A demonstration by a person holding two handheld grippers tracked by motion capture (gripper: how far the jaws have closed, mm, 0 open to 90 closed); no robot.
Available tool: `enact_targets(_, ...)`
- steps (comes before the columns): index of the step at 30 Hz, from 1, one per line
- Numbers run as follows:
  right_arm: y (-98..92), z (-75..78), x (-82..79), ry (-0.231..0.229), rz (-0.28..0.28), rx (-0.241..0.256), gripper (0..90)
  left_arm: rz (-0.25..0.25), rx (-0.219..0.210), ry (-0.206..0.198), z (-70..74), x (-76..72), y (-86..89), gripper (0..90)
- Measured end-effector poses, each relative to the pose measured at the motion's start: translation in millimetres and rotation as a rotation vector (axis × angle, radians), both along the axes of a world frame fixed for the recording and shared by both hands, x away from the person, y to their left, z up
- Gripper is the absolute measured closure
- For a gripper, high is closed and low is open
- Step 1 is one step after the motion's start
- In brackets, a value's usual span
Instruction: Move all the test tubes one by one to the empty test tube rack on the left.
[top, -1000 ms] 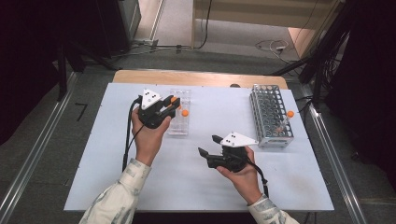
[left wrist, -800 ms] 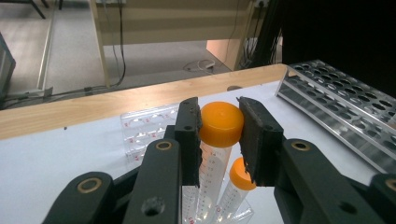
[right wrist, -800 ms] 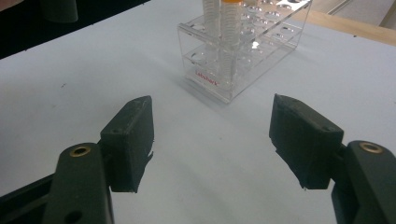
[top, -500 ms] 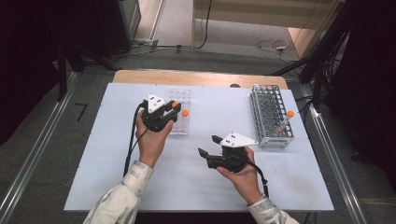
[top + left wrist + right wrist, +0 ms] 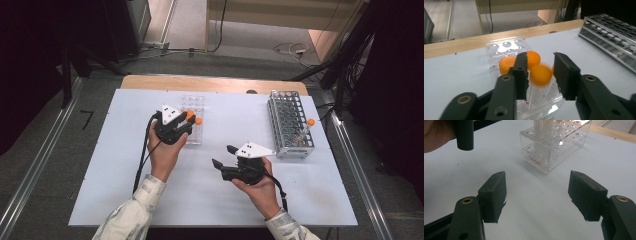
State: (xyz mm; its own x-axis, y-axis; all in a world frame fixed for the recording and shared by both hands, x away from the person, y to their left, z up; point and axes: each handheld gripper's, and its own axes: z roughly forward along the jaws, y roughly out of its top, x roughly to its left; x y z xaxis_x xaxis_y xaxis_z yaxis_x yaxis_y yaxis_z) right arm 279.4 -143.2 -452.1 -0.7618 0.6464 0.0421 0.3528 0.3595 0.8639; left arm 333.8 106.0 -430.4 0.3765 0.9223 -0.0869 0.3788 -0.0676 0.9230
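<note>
Clear tube rack [image 5: 554,147], red "Labmark" lettering, orange-capped tubes [image 5: 540,75]

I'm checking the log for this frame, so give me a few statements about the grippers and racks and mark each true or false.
1. The left gripper has its jaws on either side of an orange-capped tube in the clear rack. True.
2. The right gripper grips a tube. False: its jaws are wide open over bare table.
3. The metal rack holds one orange-capped tube. True.
4. The clear rack lies on its side. False: it stands upright.
</note>
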Motion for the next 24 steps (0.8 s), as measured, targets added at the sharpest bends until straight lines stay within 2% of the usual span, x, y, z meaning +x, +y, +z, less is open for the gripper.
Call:
enact_targets(7,-1.3,0.0,0.8,-0.001,-0.009,0.0,29.5,0.007,-0.013,0.004,0.1,-7.4,1.1,54.7)
enact_targets(12,-3.9,0.8,1.4,-0.002,-0.016,0.004,29.5,0.032,-0.061,0.023,-5.6,-17.2,6.7,42.6)
enact_targets(20,-13.8,2.3,6.1,-0.007,-0.046,0.004,29.5,0.001,-0.106,0.043,-14.5,-38.8,11.0,27.3)
enact_targets(23,-24.7,4.7,10.0,-0.011,-0.081,0.009,29.5,-0.007,-0.126,0.046,-15.4,-47.4,11.8,24.2)
enact_targets(24,-29.7,5.8,11.8,-0.012,-0.095,0.014,29.4,-0.013,-0.12,0.047,-15.4,-49.9,12.1,23.6)
